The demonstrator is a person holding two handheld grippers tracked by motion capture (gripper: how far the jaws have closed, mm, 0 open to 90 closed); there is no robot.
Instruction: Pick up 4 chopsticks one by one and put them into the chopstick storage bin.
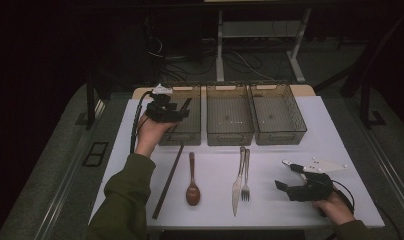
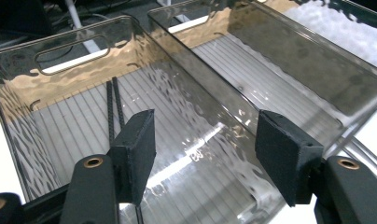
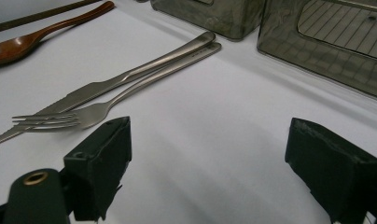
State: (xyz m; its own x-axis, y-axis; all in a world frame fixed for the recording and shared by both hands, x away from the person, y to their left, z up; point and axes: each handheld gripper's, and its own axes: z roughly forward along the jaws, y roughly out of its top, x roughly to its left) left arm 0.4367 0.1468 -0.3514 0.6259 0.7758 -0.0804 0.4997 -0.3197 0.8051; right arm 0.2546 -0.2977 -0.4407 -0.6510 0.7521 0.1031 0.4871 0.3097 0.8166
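My left gripper (image 1: 179,114) hovers over the left tray (image 1: 182,136) of three smoky clear trays at the back of the white table. In the left gripper view its jaws (image 2: 205,135) stand open with nothing between the pads. A thin dark chopstick (image 2: 114,105) lies on that tray's ribbed floor (image 2: 60,126), beyond the left pad. My right gripper (image 1: 285,180) rests low at the front right, open and empty (image 3: 205,154). It points toward the fork (image 3: 107,109) and knife (image 3: 130,77), which lie side by side.
A second dark chopstick (image 1: 168,180) and a brown wooden spoon (image 1: 192,186) lie on the table left of the knife (image 1: 236,186) and fork (image 1: 246,181). The middle tray (image 1: 230,136) and right tray (image 1: 280,136) hold nothing. The table's front edge is near my forearms.
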